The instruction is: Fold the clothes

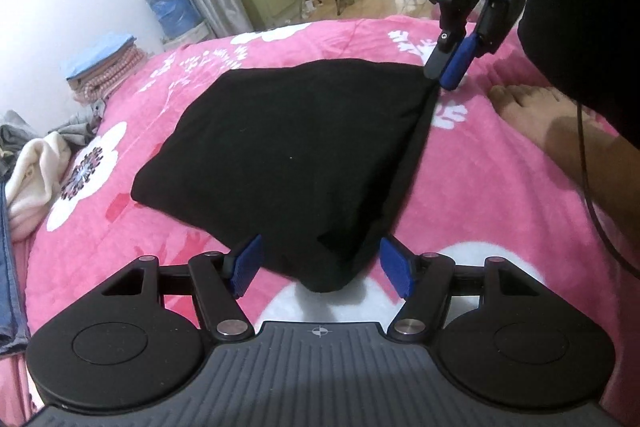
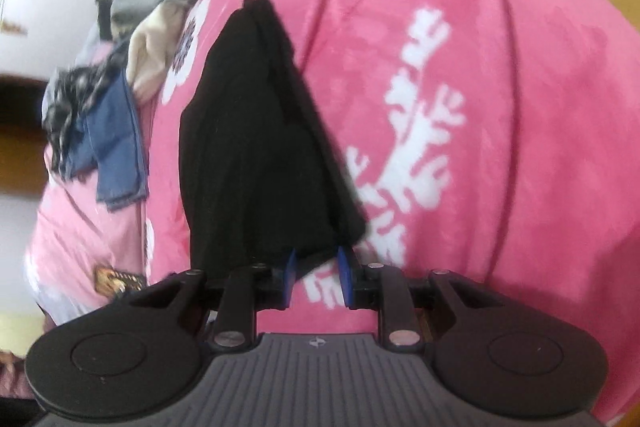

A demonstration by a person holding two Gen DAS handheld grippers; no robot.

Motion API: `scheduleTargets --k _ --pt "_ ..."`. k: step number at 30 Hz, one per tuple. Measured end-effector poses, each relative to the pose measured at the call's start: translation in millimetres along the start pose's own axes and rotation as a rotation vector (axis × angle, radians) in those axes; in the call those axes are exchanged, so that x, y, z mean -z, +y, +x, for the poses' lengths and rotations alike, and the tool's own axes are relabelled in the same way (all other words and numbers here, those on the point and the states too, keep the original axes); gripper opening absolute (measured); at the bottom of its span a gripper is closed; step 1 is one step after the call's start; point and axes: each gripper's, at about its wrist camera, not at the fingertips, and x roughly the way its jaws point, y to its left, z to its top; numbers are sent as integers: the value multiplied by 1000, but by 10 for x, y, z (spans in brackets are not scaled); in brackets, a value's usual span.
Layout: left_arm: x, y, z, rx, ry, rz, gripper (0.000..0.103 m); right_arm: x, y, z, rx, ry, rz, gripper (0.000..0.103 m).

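A folded black fabric garment (image 1: 288, 151) lies on a bed covered with a pink fleece blanket printed with white flowers (image 1: 208, 59). Most of the garment rests flat on the blanket, but two of its corners are drawn outward, so that the near edge stretches in a taut line between the two grippers.

The left gripper (image 1: 320, 267) sits low over the near corner of the garment. Its jaws stand wide apart, the blue pads on either side of the bunched black corner, which pokes down between them — neither pad presses on the cloth.

The right gripper (image 1: 446, 73), seen at the far right corner from the left wrist view, points down at the blanket with its jaws drawn close together on the tip of the garment. From its own camera the right gripper (image 2: 316, 271) shows a hanging fold of the black fabric coming down between the blue pads, narrowly spaced; whether both pads press the cloth is hard to make out there, as the picture is blurred.

Beside the garment, a person's bare foot (image 1: 532, 111) rests on the blanket. At the left edge of the bed lie a cream-white cloth (image 1: 36, 171), blue denim (image 2: 114, 143) and a stack of folded checked textiles (image 1: 108, 71).
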Motion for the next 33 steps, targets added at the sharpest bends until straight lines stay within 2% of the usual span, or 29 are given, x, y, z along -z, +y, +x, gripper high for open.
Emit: scheduleTargets --k 4,16,33 --pt "-11 -9 11 -7 9 -21 65 -20 -119 20 -14 -21 74 25" --pt "-19 -85 -3 -11 20 -8 65 -69 -443 58 -154 -88 315 23" --pt "-36 -93 11 -11 19 -31 65 -85 -378 -79 -151 -70 342 23"
